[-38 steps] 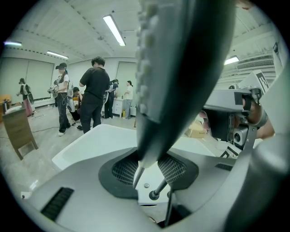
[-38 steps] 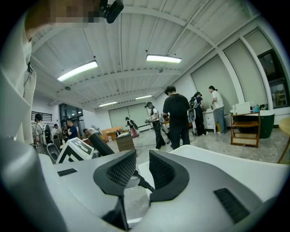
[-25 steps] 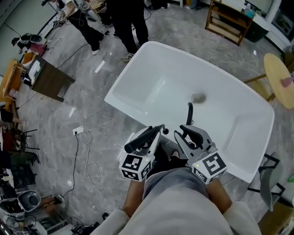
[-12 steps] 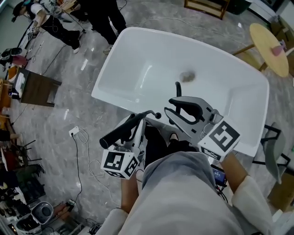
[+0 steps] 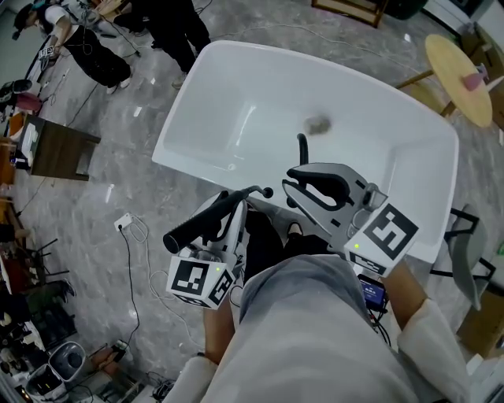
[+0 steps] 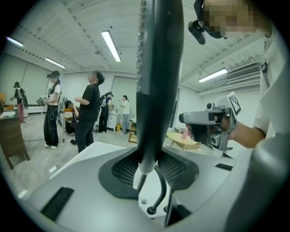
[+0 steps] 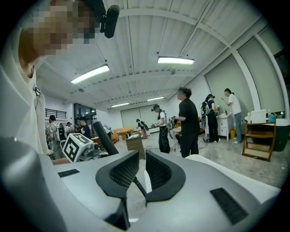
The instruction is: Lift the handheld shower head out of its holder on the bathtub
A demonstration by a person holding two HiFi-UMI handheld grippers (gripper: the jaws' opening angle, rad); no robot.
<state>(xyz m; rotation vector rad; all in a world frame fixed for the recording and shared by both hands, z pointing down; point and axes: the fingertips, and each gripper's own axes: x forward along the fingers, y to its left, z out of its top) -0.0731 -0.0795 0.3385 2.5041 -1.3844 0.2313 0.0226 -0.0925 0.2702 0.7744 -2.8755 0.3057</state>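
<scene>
The black handheld shower head [image 5: 206,220] lies slanted across my left gripper [image 5: 236,208], which is shut on its handle, above the near rim of the white bathtub [image 5: 236,71]. In the left gripper view the dark handle [image 6: 158,81] stands upright between the pads, a thin black hose hanging from its lower end. A slim black post [image 5: 302,147] rises from the tub rim just ahead. My right gripper [image 5: 295,185] hovers beside it at the right; its pads [image 7: 121,171] stand almost together with nothing between them.
Several people stand beyond the tub's far left corner [image 5: 169,24]. A dark wooden table [image 5: 55,149] is at left, a round wooden table [image 5: 461,71] at the far right, a chair [image 5: 466,264] near the tub's right end. A white cable and power strip [image 5: 126,226] lie on the floor.
Both grippers have risen toward the head camera and look larger. The shower head came up with the left gripper, still gripped. The view has shifted so the tub sits higher in frame.
</scene>
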